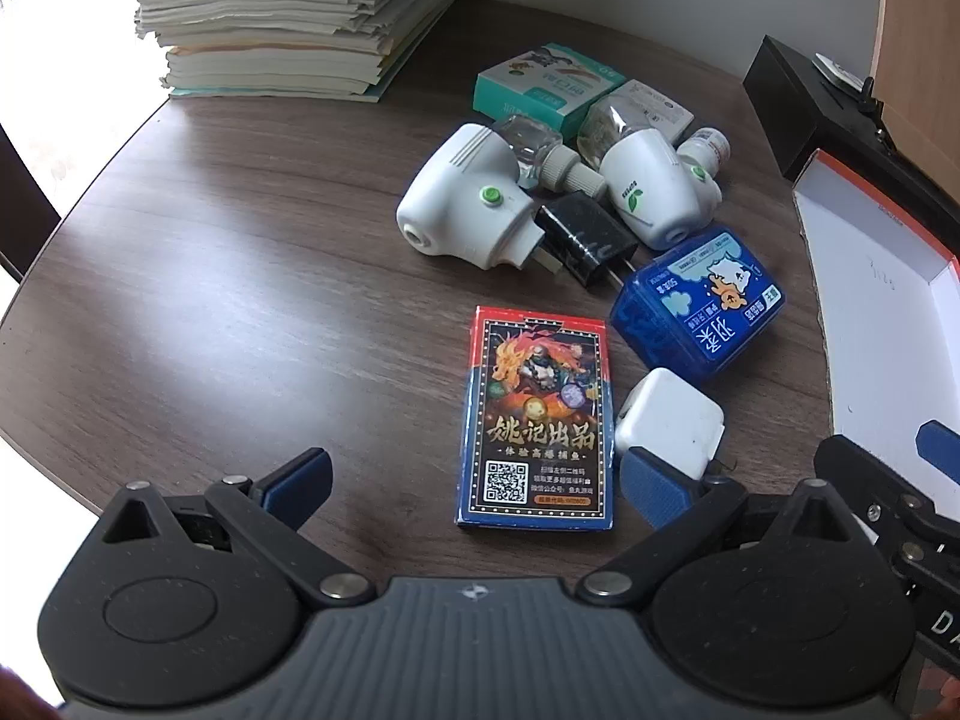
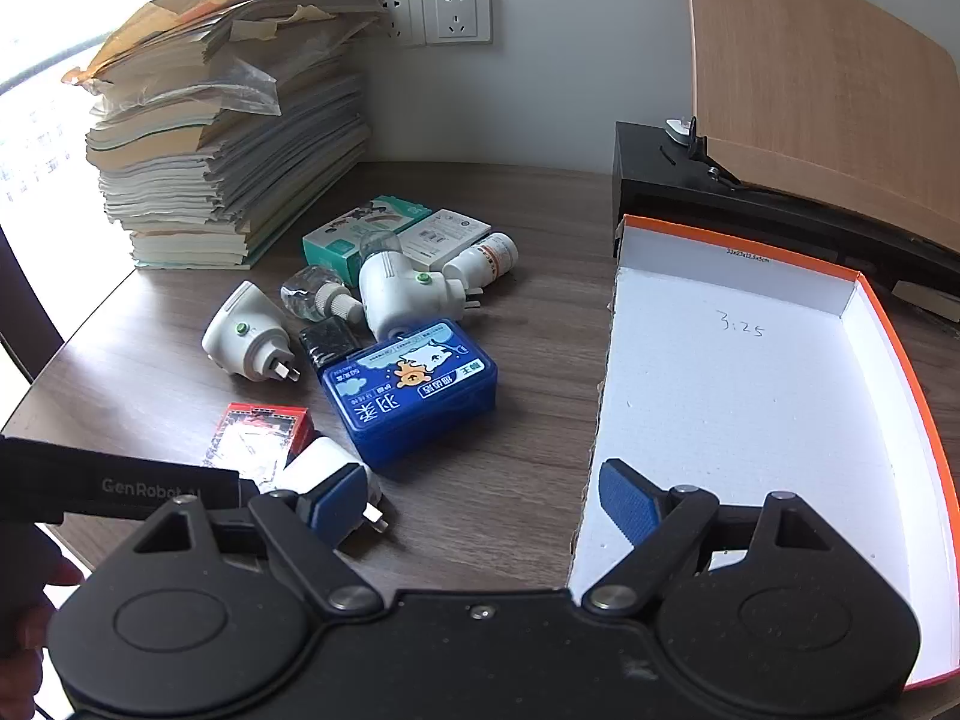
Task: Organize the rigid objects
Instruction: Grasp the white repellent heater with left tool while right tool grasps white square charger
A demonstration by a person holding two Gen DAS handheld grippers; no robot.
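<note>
My left gripper (image 1: 477, 480) is open low over the brown table, its jaws either side of a card deck box (image 1: 536, 417). A white charger (image 1: 669, 420) lies by its right finger. Behind lie a blue plastic case (image 1: 699, 303), a black adapter (image 1: 585, 237), two white plug-in vaporizers (image 1: 459, 198) (image 1: 654, 189), a teal box (image 1: 540, 87) and a small white bottle (image 2: 486, 258). My right gripper (image 2: 486, 504) is open and empty at the near left edge of an orange-rimmed white box (image 2: 738, 396). The white charger (image 2: 327, 474) lies by its left finger.
A tall stack of papers and booklets (image 2: 222, 138) stands at the back left. A black box (image 2: 654, 180) and a tilted wooden board (image 2: 810, 90) are at the back right. Wall sockets (image 2: 456, 12) sit behind. The left gripper's body (image 2: 120, 489) reaches in from the left.
</note>
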